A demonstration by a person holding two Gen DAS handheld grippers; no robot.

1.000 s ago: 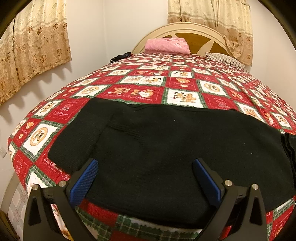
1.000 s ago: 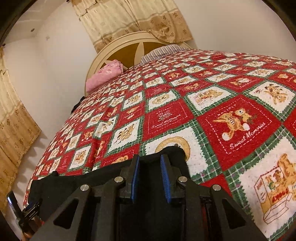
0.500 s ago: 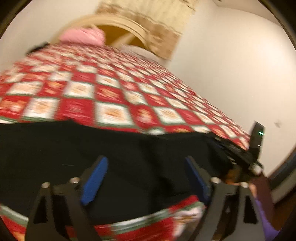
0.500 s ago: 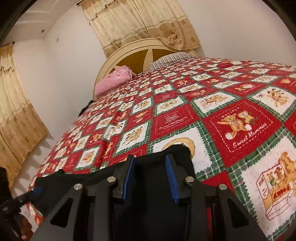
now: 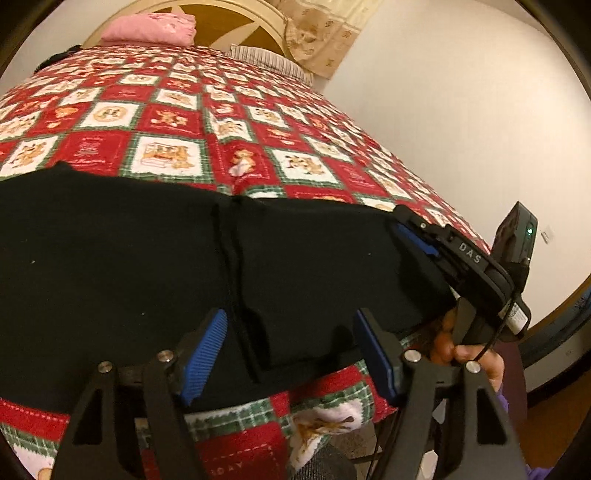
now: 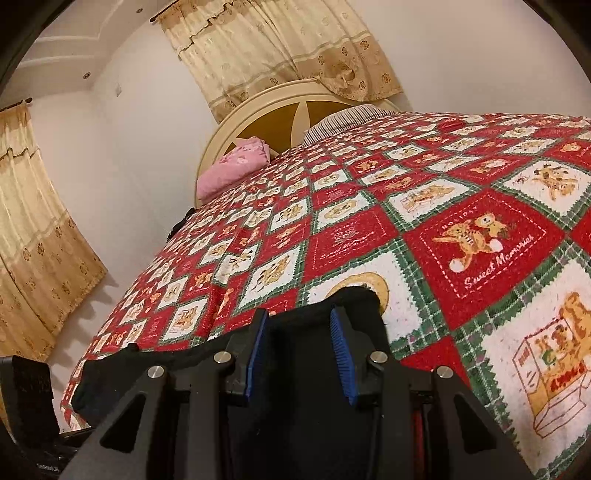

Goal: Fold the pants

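Black knit pants (image 5: 147, 266) lie spread flat along the near edge of a bed (image 5: 229, 122) covered by a red, white and green teddy-bear quilt. The fabric looks soft, limp and light, likely to sag and drape when lifted; the hems and outer edges seem the best places to pinch. The left tongs (image 5: 291, 354) hover wide open over the near edge, holding nothing. The right tongs (image 6: 299, 345) stand partly open astride the pants' end, touching but not clamping. No containers are visible; a pink pillow (image 5: 151, 28) rests by the headboard (image 5: 218, 16).
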